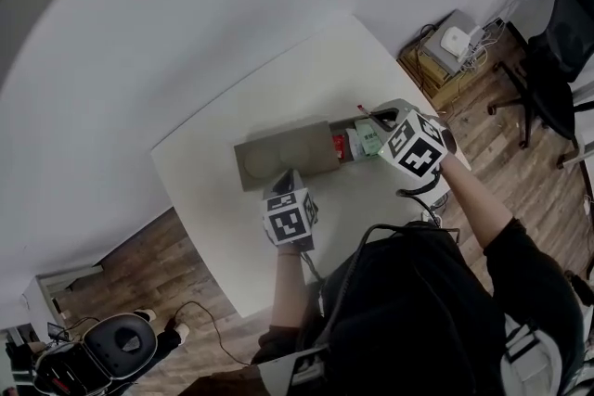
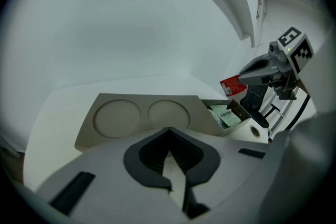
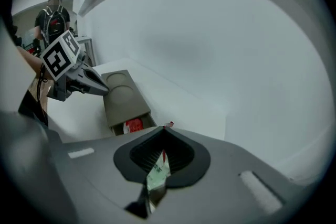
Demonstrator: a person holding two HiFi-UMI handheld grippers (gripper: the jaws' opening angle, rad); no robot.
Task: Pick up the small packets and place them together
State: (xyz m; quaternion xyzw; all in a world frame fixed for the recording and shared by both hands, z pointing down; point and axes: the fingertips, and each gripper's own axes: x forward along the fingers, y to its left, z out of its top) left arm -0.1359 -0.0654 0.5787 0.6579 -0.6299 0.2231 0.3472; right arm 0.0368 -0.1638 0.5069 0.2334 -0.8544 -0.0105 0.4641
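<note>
Small packet [image 3: 157,174] is pinched in my right tool [image 1: 369,116], jaws clamped flat on it, red corner poking out past the tips. It hangs in the air near the open end of the cardboard box [image 1: 297,144], touching nothing else. In that open end lie a red packet [image 1: 340,144] and a green packet [image 1: 368,140], side by side, just beside each other. The rest of the box is a flat cover with two round dents, nothing on it. My left tool [image 1: 290,176] is at the near side of the box, jaws narrow, tips together, nothing I can make out between them. Can't tell if it touches the box. The box sits on the white counter [image 1: 213,218]; no loose packets show on it.

Progress, my read: at least two packets are grouped in the box and one is in hand. Going in or coming out, can't say. What's left is setting the held one with the others. Any further packets are out of sight.
</note>
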